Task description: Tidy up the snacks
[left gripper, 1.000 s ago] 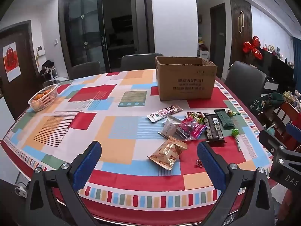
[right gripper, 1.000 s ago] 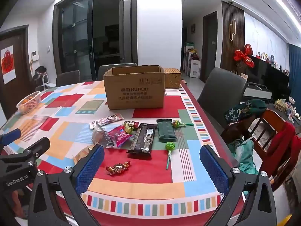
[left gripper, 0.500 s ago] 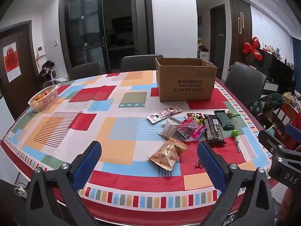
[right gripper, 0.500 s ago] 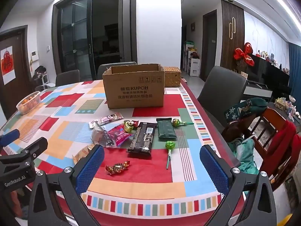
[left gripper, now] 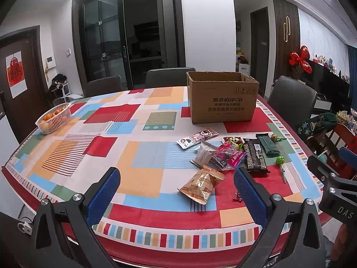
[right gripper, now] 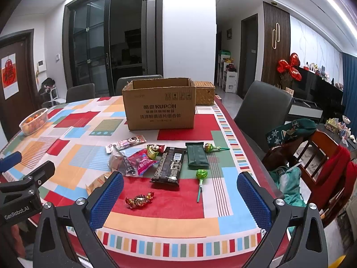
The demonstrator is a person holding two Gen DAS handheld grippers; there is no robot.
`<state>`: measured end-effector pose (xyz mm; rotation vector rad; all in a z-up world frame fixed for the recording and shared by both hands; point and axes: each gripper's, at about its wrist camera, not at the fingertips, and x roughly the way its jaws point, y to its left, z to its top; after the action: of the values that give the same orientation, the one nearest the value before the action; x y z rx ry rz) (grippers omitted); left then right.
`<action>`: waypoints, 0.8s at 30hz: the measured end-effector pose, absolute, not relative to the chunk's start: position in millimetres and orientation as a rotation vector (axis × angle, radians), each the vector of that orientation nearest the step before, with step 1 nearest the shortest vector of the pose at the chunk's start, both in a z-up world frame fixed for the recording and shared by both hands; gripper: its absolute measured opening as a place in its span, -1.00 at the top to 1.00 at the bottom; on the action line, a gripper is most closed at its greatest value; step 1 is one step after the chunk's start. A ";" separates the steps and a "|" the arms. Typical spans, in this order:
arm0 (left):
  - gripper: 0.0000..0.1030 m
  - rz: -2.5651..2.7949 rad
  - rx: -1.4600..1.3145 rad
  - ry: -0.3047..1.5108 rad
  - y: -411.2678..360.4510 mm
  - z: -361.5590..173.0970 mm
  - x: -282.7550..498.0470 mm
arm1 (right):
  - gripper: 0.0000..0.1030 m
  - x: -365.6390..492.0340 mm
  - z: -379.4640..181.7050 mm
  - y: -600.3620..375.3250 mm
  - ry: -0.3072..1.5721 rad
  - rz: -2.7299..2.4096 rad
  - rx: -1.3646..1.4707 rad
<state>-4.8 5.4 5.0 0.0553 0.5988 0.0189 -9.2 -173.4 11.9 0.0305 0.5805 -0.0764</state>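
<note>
Snacks (right gripper: 156,163) in shiny wrappers lie spread out near brown cardboard box (right gripper: 159,103); left gripper (left gripper: 176,192) and right gripper (right gripper: 179,197) both spread wide, holding nothing

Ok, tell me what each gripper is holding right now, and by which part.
Nothing. The left gripper and right gripper are both open and empty; the snacks lie on the table.
</note>
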 end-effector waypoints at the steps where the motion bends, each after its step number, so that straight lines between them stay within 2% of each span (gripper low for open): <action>1: -1.00 0.018 0.055 0.599 5.5 5.0 -4.8 | -0.99 -10.2 10.7 -171.6 0.578 -0.077 0.032; 24: -1.00 0.019 0.056 0.596 6.0 4.9 -5.2 | -0.99 -11.1 10.7 -171.3 0.575 -0.077 0.029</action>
<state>-5.2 6.0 4.9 0.0556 0.5965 0.0188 -11.1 -171.3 10.7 0.0288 0.5751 -0.0771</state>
